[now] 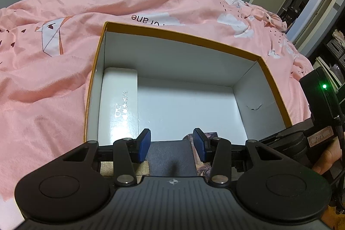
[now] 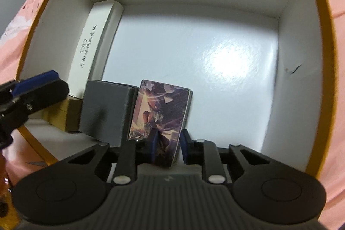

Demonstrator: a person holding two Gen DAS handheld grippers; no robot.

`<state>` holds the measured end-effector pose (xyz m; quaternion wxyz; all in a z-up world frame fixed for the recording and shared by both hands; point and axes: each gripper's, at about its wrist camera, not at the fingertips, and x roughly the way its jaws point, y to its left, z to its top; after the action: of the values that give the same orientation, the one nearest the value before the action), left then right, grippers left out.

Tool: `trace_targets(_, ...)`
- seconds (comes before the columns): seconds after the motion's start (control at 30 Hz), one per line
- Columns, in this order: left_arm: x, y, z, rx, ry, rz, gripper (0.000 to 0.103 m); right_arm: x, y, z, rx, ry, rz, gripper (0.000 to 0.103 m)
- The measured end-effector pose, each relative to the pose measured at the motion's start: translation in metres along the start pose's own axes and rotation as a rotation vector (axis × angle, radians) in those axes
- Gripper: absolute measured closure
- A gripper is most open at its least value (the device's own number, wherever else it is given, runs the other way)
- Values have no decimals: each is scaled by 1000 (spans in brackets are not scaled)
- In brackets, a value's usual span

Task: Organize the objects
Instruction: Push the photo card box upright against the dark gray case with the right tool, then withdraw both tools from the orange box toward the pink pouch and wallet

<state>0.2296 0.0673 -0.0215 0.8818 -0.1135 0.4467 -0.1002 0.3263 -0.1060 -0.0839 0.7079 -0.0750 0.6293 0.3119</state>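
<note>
Card pack: a small illustrated pack stands on edge near the front wall of the box, just beside a grey box; the right tongs straddle its lower end.
Right tongs: narrow, pads either side of the pack; the left pad looks to be against it, but a sliver of gap shows on the right, so I cannot tell whether it is truly pinched.
Grey box: a dark grey box sits inside, touching or nearly touching the pack on its left, with a tan box partly hidden beyond it.
White case: a long white case lies flat along the left wall.
Storage box: an orange-rimmed cardboard box with a white interior; most of its floor is bare.
Left tongs: the left tongs hover over the front edge, part open, with nothing between the pads.
Bed: the box rests on a pink quilt.
Progress: four items appear to be in the box already. What remains, by my judgement, is settling the pack; no loose items show on the quilt.
</note>
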Motion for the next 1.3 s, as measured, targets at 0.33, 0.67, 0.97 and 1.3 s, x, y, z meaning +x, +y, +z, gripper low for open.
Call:
trace_targets(0.33, -14, -11, -3, 28, -25, -2, 53, -19, 6, -10, -76, -100, -47, 79)
trace_targets(0.67, -80, -37, -36, 45, -93, -40, 53, -100, 44, -74, -250, -433, 20, 79)
trace_targets(0.97, -87, -33, -96, 29, 95, -11, 52, -94, 69, -155, -295, -465, 65, 78)
trace_targets(1.3, -65, -34, -153, 69, 320, 25, 40, -59, 88, -203, -356, -339, 95, 78)
